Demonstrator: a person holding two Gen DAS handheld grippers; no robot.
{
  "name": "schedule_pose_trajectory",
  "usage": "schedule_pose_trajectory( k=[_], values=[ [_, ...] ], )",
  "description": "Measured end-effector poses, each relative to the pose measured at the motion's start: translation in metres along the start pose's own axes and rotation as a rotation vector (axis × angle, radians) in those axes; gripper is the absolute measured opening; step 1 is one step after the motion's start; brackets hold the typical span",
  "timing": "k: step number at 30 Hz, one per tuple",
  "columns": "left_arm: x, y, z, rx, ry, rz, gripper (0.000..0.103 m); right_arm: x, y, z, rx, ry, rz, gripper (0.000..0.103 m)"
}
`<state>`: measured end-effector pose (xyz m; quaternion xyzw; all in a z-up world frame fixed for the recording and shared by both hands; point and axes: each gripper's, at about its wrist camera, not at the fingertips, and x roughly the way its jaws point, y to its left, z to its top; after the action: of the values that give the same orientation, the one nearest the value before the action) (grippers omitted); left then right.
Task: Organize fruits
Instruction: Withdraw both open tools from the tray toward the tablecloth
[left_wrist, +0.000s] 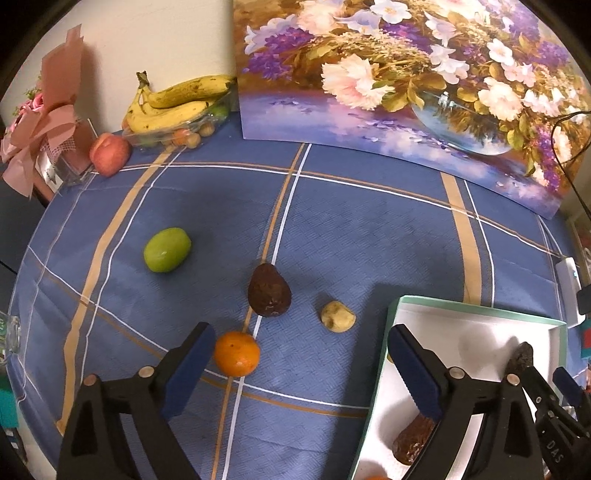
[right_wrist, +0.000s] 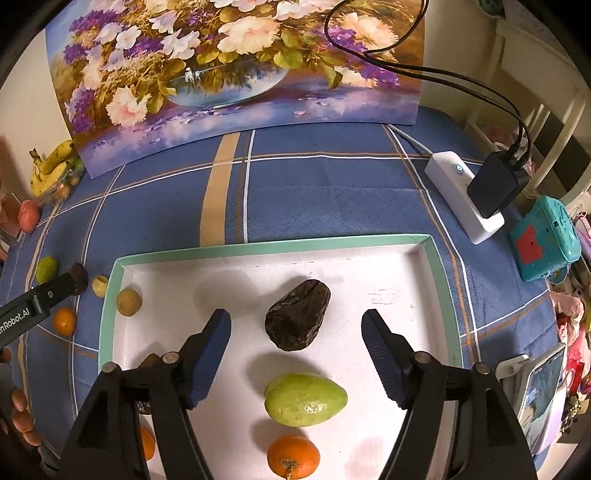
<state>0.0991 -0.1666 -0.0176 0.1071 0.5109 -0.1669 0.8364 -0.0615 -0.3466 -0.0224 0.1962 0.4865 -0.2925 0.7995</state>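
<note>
In the left wrist view my left gripper (left_wrist: 301, 373) is open and empty over the blue cloth. An orange (left_wrist: 236, 353) lies just by its left finger. A dark avocado (left_wrist: 269, 290), a small yellowish fruit (left_wrist: 337, 316) and a green fruit (left_wrist: 167, 249) lie beyond it. The white tray (left_wrist: 476, 308) sits at the right. In the right wrist view my right gripper (right_wrist: 296, 354) is open and empty above the tray (right_wrist: 273, 246). A dark avocado (right_wrist: 298, 314), a green fruit (right_wrist: 306, 399), an orange (right_wrist: 293, 456) and a yellowish fruit (right_wrist: 129, 302) lie in the tray.
Bananas (left_wrist: 181, 101) in a clear dish and a peach (left_wrist: 109, 154) sit at the back left. A flower painting (left_wrist: 406, 81) leans at the back. A white power strip with a black charger (right_wrist: 495, 184), a teal box (right_wrist: 543, 240) and a phone (right_wrist: 539, 391) lie right of the tray.
</note>
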Motion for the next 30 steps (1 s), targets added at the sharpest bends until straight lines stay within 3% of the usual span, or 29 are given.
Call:
schedule_pose_trajectory(
  k=[4, 8, 9, 10, 11, 30],
  values=[
    [0.0, 0.0, 0.0, 0.001, -0.002, 0.002, 0.097, 0.002, 0.0, 0.0, -0.001, 0.006, 0.0, 0.074],
    [0.0, 0.001, 0.0, -0.001, -0.008, 0.019, 0.103, 0.003, 0.001, 0.0, -0.004, 0.007, 0.003, 0.075],
    [0.0, 0.001, 0.001, 0.0, -0.01, 0.028, 0.103, 0.003, 0.001, 0.0, -0.005, 0.006, 0.005, 0.078],
    [0.001, 0.002, 0.001, 0.002, -0.01, 0.035, 0.103, 0.003, 0.002, 0.0, -0.009, 0.001, 0.005, 0.091],
    [0.002, 0.003, 0.001, 0.002, -0.008, 0.038, 0.103, 0.003, 0.002, 0.0, -0.012, -0.004, 0.003, 0.097],
    [-0.007, 0.012, 0.005, 0.004, -0.03, 0.03, 0.103, -0.007, 0.008, 0.002, 0.008, -0.057, 0.007, 0.097]
  ],
)
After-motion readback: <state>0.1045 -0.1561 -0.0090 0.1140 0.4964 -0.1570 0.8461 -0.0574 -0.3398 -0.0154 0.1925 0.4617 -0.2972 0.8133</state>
